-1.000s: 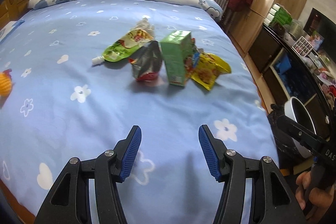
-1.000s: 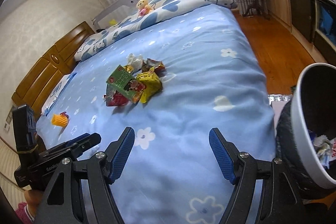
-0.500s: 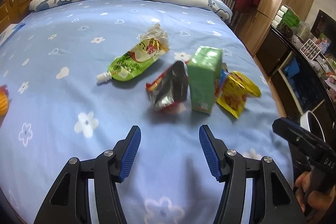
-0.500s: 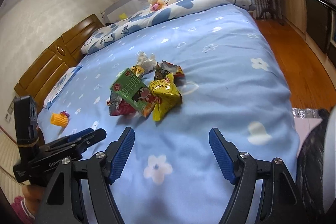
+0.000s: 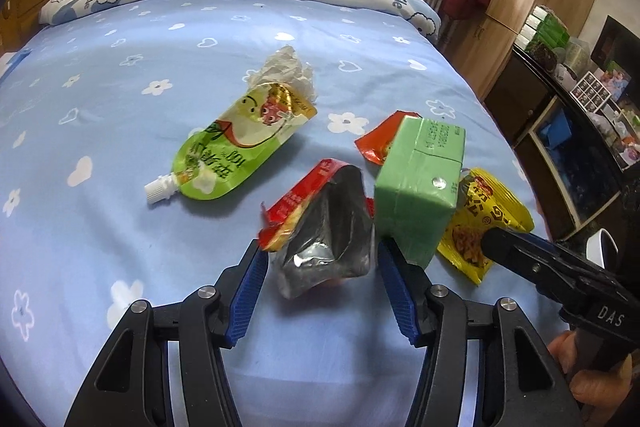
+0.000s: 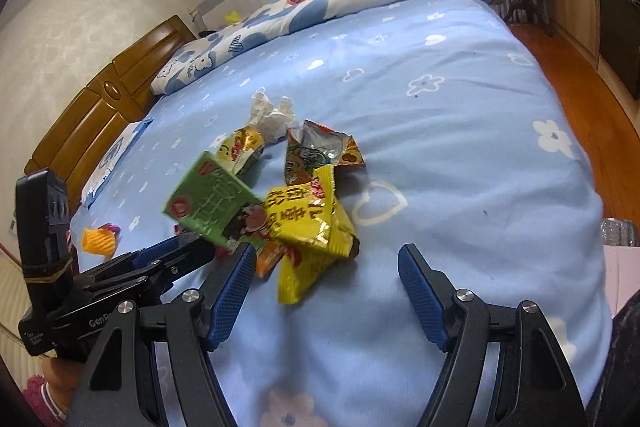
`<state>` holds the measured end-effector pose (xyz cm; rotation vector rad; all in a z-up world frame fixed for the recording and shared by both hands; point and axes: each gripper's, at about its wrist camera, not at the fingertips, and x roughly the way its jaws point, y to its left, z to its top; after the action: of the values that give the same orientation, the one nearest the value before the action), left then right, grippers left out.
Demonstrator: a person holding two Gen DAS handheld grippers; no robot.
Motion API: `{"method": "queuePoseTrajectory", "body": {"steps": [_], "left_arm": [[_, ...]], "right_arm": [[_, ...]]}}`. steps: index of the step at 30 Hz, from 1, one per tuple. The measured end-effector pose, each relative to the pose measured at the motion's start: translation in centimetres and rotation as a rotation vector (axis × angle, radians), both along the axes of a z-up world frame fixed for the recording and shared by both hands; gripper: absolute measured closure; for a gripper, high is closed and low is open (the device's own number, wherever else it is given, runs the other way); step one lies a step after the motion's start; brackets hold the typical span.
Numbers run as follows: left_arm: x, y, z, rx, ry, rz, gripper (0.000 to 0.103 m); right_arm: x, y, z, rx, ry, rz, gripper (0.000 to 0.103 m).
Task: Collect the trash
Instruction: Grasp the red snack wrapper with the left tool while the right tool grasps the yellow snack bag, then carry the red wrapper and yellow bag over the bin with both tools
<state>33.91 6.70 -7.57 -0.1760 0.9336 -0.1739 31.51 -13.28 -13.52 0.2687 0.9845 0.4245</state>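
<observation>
Bed [image 5: 120,131] big, blue, flowers on it; trash sits in one heap in middle, easy to reach.

Green carton [image 5: 420,187] tipped, leaning on yellow bag [image 6: 308,223].

Green pouch [image 5: 236,147] lies flat, cap toward us, crumpled paper [image 5: 284,71] behind it.

Silver-red bag [image 5: 324,227] nearest. Left gripper [image 5: 320,291] around it, jaws closing, pads maybe not pressing yet.

Right gripper [image 6: 326,291] jaws wide apart, yellow bag tip between them, not held.

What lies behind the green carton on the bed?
Behind the green carton a red-orange wrapper pokes out on the blue sheet; most of it is covered by the carton, so its full shape stays hidden.
</observation>
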Motion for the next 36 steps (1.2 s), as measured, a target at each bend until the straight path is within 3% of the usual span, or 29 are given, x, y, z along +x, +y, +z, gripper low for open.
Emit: {"method": "queuePoseTrajectory", "body": {"steps": [1, 2, 3, 5, 6, 9, 20, 27, 36], "left_arm": [[0.2, -0.2, -0.2, -0.002, -0.001, -0.009, 0.059], [0.3, -0.3, -0.4, -0.002, 0.003, -0.016, 0.076], [0.4, -0.5, -0.6, -0.001, 0.009, -0.023, 0.086], [0.5, -0.7, -0.8, 0.006, 0.009, -0.029, 0.093], [0.3, -0.7, -0.8, 0.006, 0.005, -0.032, 0.095], [-0.5, -0.8, -0.2, 0.008, -0.014, -0.034, 0.096], [-7.1, 0.0, 1.2, -0.041, -0.027, -0.002, 0.097], [-10.7, -1.7, 2.1, -0.068, -0.023, -0.060, 0.097], [-12.4, -5.5, 3.7, -0.072, -0.047, -0.159, 0.097]], "right_arm": [[0.0, 0.0, -0.1, 0.003, -0.001, -0.002, 0.030], [0.2, 0.0, 0.0, 0.005, -0.003, -0.002, 0.034], [0.2, 0.0, 0.0, 0.008, -0.008, 0.001, 0.045], [0.1, 0.3, -0.1, 0.005, -0.007, 0.017, 0.063], [0.2, 0.5, 0.0, -0.003, -0.009, 0.021, 0.066], [-0.1, 0.6, 0.1, 0.003, -0.010, 0.032, 0.074], [-4.4, -2.1, 2.4, 0.037, -0.039, 0.001, 0.075], [-7.6, -4.6, 3.6, 0.041, -0.050, -0.036, 0.075], [-11.3, -7.9, 5.8, 0.048, -0.088, -0.088, 0.075]]}}
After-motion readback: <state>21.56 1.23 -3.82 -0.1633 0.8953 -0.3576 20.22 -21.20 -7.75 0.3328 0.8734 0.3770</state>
